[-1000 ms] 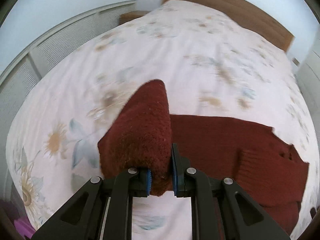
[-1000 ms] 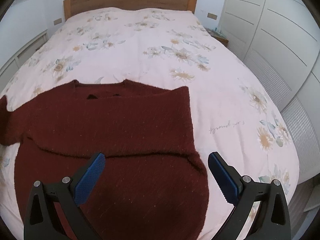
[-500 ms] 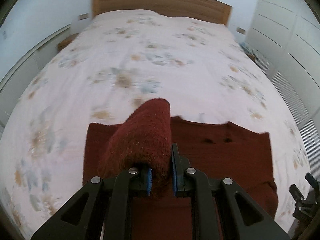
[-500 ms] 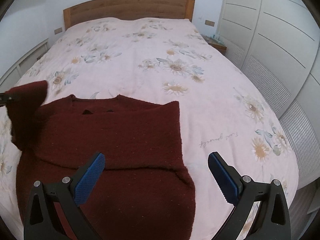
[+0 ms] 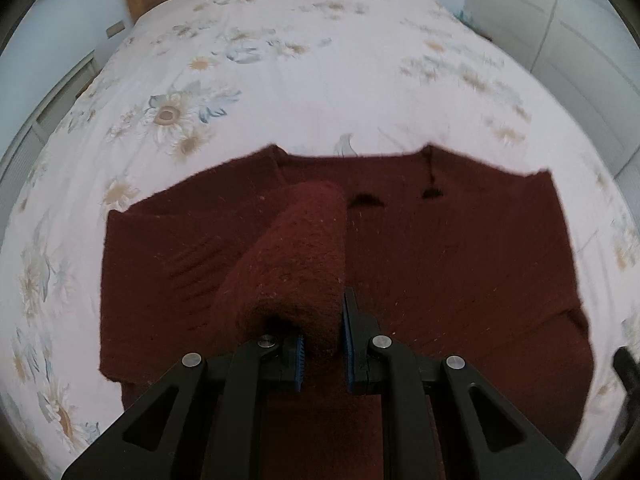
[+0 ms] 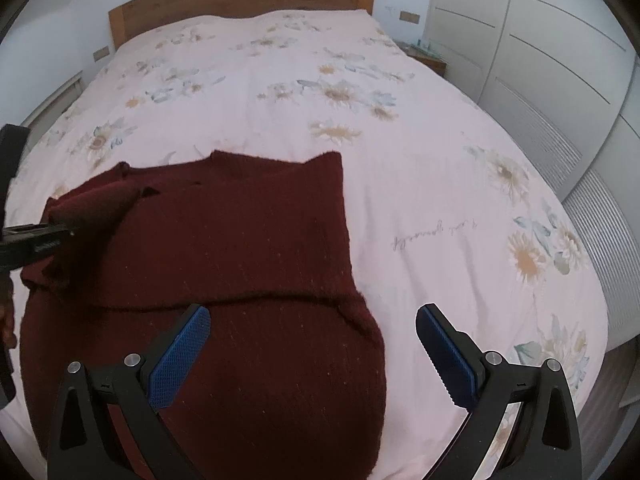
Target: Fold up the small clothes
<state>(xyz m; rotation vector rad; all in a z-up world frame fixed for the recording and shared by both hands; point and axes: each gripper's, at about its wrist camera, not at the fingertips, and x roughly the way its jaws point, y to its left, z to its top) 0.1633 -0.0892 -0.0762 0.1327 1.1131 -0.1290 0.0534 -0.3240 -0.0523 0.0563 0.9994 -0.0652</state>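
The dark red sweater (image 6: 240,248) lies flat on the flowered bed (image 6: 400,160). Only the left view shows the left tongs (image 5: 323,354) clamped on its raised sleeve (image 5: 296,264); the right tongs (image 6: 312,356) stand wide apart above its lower right edge, hem cut off.

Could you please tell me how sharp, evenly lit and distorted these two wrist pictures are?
Left wrist view: the bedspread is smeared, the sweater edges soft, the hand-held gripper sharp. Right wrist view: crisper, with soft even light and no glare. Both bend straight lines, such as the headboard, and darken at the corners.
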